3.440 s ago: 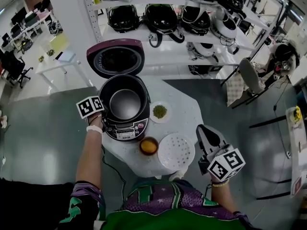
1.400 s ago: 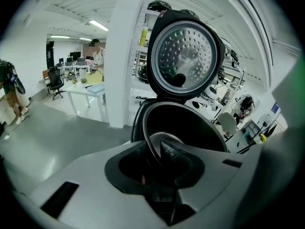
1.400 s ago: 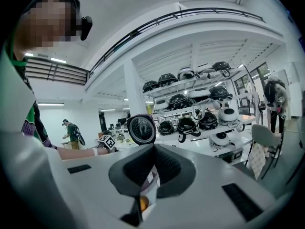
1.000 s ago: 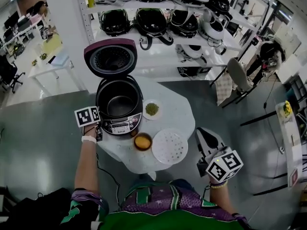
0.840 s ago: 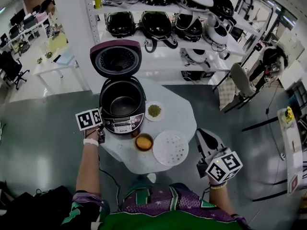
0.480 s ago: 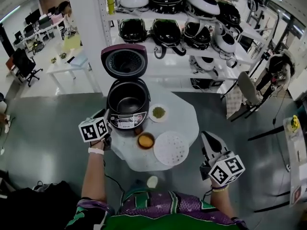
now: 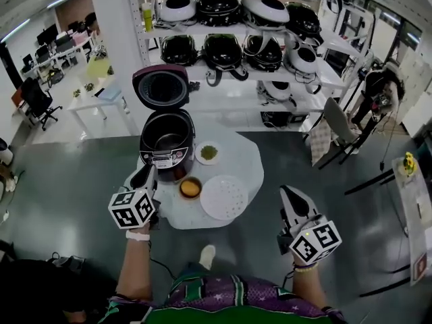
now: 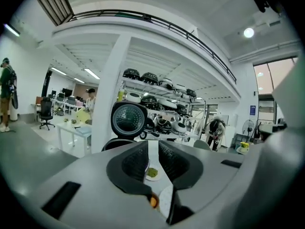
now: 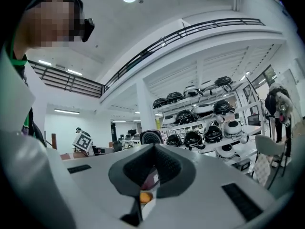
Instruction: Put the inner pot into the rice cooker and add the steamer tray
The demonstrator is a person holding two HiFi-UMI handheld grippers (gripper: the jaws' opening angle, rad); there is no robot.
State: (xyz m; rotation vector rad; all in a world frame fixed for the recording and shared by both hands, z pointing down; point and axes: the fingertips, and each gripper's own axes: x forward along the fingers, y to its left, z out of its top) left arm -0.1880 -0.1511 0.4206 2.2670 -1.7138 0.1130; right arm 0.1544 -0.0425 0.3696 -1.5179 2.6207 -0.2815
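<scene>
The round, white, perforated steamer tray (image 7: pixel 225 197) is laid flat on the table (image 7: pixel 247 162), at 4 o'clock from the lid-up rice cooker (image 7: pixel 166 159). The left gripper (image 7: pixel 150 175) fingers, just closing, are held slightly apart, empty; the right gripper (image 7: pixel 291 194) fingers are pressed together.

A glossy dark grey floor (image 7: pixel 61 181) spreads under a white, irregular surface (image 7: pixel 246 164). Behind it a white shelving rack (image 7: pixel 236 90) carries rows of black and white cookers (image 7: pixel 217 4). A white pillar (image 7: pixel 111 39) stands left of the rack, with white desks (image 7: pixel 108 100) and a black office chair (image 7: pixel 37 98) beyond. A balcony railing (image 8: pixel 157 23) runs overhead, near a round ceiling light (image 8: pixel 247 32).
</scene>
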